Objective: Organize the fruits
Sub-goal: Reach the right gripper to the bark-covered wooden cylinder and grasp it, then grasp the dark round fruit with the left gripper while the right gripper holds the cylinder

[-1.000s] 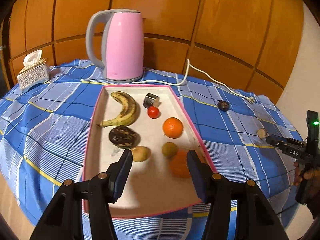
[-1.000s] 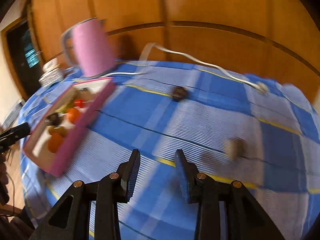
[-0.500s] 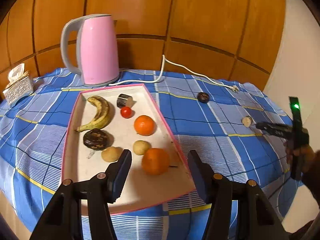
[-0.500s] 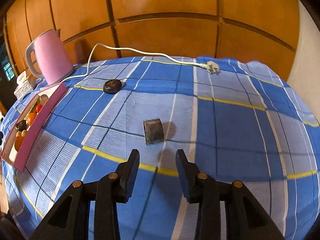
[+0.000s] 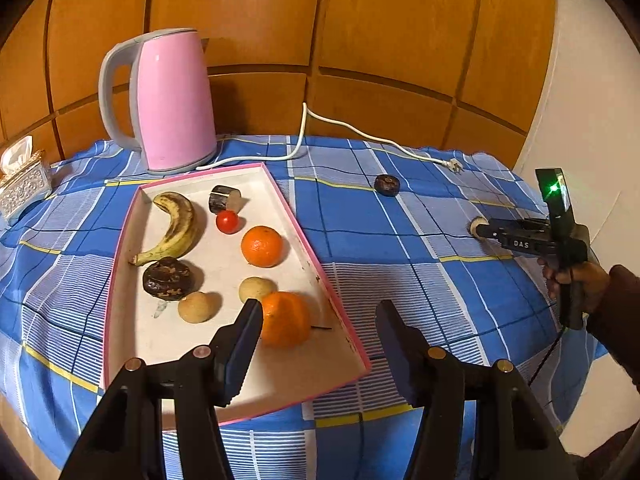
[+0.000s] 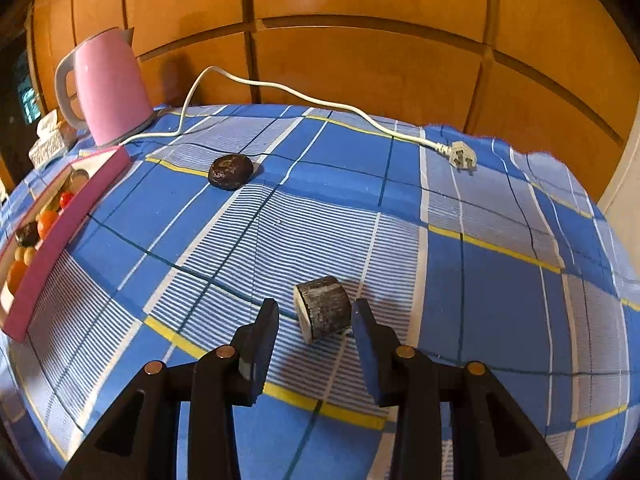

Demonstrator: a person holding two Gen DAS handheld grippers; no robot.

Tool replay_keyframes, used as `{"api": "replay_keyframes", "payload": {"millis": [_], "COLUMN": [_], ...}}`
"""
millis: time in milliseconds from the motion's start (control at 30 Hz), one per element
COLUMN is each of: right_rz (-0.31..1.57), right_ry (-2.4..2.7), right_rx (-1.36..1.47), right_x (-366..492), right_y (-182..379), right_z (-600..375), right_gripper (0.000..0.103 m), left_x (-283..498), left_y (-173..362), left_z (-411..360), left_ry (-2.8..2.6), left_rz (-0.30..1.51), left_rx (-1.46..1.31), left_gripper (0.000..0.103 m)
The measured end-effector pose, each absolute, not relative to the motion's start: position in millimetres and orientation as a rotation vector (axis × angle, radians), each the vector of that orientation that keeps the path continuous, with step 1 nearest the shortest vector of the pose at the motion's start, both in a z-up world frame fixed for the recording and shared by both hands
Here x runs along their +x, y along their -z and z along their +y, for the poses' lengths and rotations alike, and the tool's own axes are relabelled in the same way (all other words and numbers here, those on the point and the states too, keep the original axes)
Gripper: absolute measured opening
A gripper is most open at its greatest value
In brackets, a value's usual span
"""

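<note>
A pink-rimmed tray (image 5: 320, 268) holds a banana (image 5: 176, 224), a tomato (image 5: 227, 222), two oranges (image 5: 262, 246), a dark fruit (image 5: 167, 278), two small tan fruits and a dark cut piece. My left gripper (image 5: 319, 306) hangs open and empty over the tray's near right rim, its left finger beside the nearer orange (image 5: 285, 318). On the blue checked cloth, a dark cut stub (image 6: 324, 314) lies between the fingertips of my right gripper (image 6: 314, 308), which is open; the pads are not pressing on it. A dark round fruit (image 6: 231, 171) lies further back.
A pink kettle (image 5: 172, 100) stands behind the tray, its white cord and plug (image 6: 462, 156) trailing across the cloth. A tissue box (image 5: 24, 184) sits far left. Wooden panels back the table. A person's hand (image 5: 576, 280) holds the right gripper near the table's right edge.
The right gripper has moved forward and down to the dark stub, which now lies between its fingertips. The left gripper has shifted right, from over the tray's middle to its right rim.
</note>
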State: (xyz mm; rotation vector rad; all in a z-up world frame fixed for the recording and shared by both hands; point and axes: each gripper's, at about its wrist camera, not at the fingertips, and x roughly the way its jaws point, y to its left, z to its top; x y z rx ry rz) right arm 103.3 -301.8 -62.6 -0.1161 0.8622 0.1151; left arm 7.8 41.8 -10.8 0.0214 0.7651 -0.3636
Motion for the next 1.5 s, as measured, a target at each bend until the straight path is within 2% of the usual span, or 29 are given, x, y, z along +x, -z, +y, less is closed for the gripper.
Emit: {"api": "replay_keyframes", "payload": {"millis": [367,467,867,1200,1500], "right_rz": [0.879,0.893,0.85,0.835,0.838], "right_ry": [-0.133,-0.149,-0.088,-0.063,-0.08], "right_rx": [-0.114,-0.124,-0.133,-0.174,-0.137], "right_x": [108.8,110.9,81.7,81.3,81.5], "right_y": [68.4,73.1,72.0,75.5,76.7], "right_z": [-312.1,-309.6,-320.6,-315.6,-320.0], "right_gripper": [0.038,0.029,0.028,0.029,0.029], "left_x": [8.4,7.9,21.3,55.1,124.6], "left_y": [13.6,13.5,12.7,0.1,14.7], "left_z": [31.2,27.7,5.0,-49.9,-109.9], "left_ry": [0.377,0.38,0.397,0.463,0.528], "left_rz": [0.781,0.783,0.816,0.838,0.914], "left_rx": [0.048,0.06,0.101,0.117,0.139], "left_gripper": [0.06,0.06,0.061,0.067,0.067]}}
